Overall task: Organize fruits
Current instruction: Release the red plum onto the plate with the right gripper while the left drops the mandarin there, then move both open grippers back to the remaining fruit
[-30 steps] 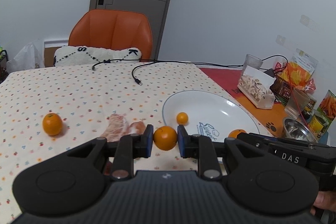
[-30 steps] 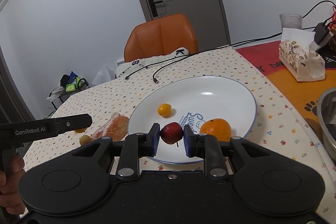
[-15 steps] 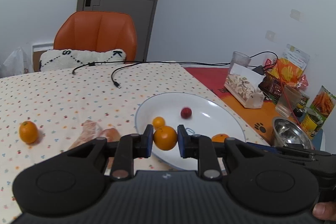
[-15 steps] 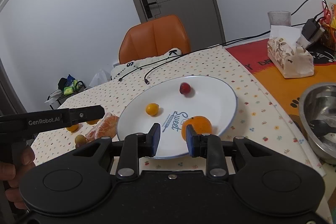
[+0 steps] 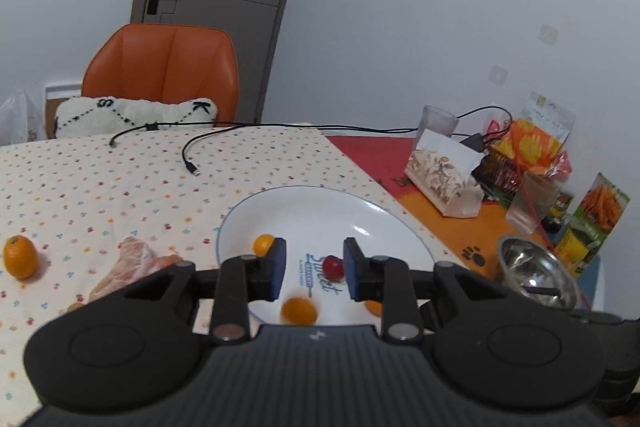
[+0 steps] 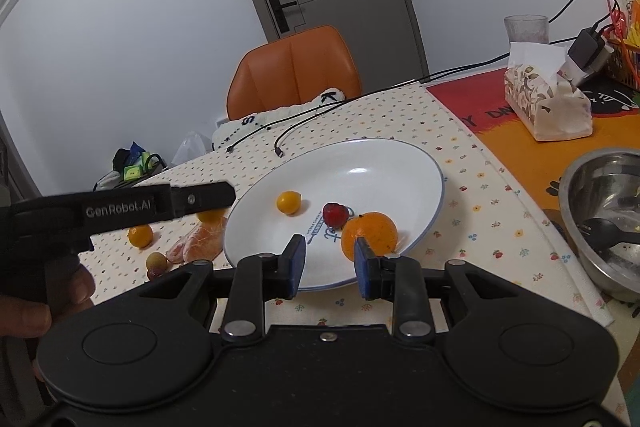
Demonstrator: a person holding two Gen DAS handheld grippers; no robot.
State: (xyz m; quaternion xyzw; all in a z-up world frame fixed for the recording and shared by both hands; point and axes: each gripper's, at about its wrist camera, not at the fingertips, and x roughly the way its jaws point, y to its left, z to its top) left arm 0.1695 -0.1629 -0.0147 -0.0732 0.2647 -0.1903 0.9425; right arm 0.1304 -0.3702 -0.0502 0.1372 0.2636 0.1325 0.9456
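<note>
Left gripper (image 5: 311, 269) wide open, nothing held; small orange (image 5: 298, 311) blurred below it near plate (image 5: 396, 223) near edge. Right gripper (image 6: 329, 267) open, empty. Left should be lifted straight up before the table's left-edge orange (image 5: 19, 256) is fetched.

Fruit on and beside the white plate (image 6: 420, 163)

A big orange (image 6: 370, 233), red fruit (image 6: 334, 214) and small kumquat (image 6: 288, 202) lie on it; a blurred orange (image 5: 299, 311) shows low over its near edge; another (image 5: 19, 256) sits on the cloth.
</note>
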